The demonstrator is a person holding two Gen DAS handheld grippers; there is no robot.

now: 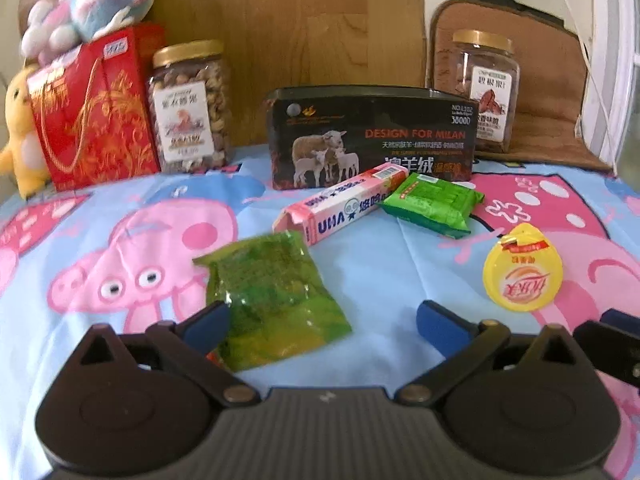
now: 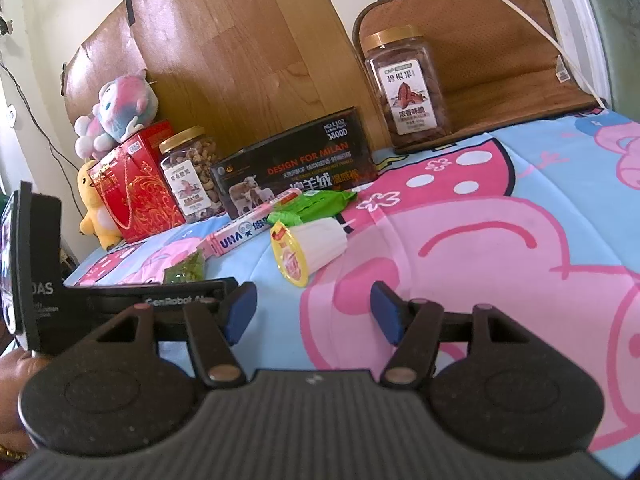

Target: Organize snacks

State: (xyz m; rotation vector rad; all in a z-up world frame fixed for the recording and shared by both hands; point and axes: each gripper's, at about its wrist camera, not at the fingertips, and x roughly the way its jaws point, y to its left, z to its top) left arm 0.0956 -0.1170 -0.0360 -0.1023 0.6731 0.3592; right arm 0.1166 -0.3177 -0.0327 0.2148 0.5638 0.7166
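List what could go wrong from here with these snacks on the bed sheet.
1. The green crinkly packet lies flat between the open left gripper pads, touching only one; closing may just crumple or push it.
2. The jelly cup lies on its side and may roll on the soft sheet.
3. The pink candy box touches the green wafer pack; grabbing one may drag the other.

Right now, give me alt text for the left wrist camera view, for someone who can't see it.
The left gripper is open over a cartoon-pig bedsheet, with a clear green snack packet lying by its left finger. Beyond lie a pink candy box, a green wrapped snack and a yellow-lidded cup. A black tin, two nut jars and a red gift bag stand behind.
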